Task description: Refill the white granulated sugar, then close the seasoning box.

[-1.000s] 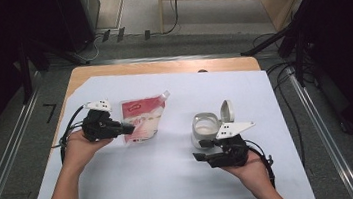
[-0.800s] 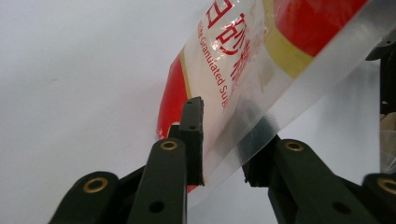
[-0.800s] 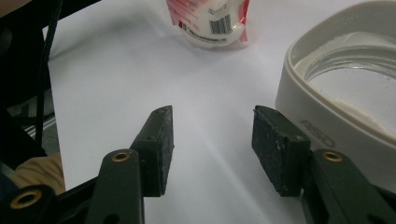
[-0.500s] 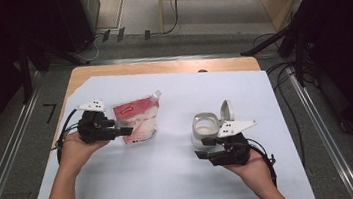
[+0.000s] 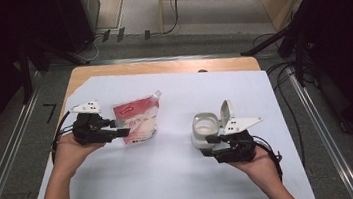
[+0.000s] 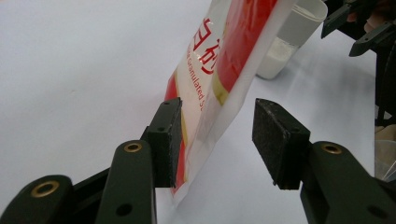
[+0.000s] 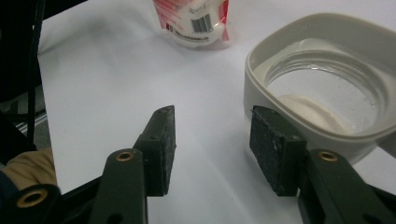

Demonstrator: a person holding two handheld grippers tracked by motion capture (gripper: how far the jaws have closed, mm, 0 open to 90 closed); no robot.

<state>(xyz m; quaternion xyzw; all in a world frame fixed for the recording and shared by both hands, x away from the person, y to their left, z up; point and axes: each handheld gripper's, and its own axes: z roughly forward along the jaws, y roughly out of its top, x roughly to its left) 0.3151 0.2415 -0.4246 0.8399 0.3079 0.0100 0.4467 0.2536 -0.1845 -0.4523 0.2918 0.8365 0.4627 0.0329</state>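
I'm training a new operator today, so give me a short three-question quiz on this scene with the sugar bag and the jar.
1. True or false: the jar has its lid flipped open.
2. Which gripper has the bag between its jaws: A) left gripper B) right gripper C) neither?
3. What is inside the jar?

Key:
1. True; the lid stands up at the jar's far side.
2. A. The left gripper's jaws have just been opening; the bag's edge sits between them, one pad against it and the other clear of it.
3. A little white powder at the bottom, seen in the right gripper view.
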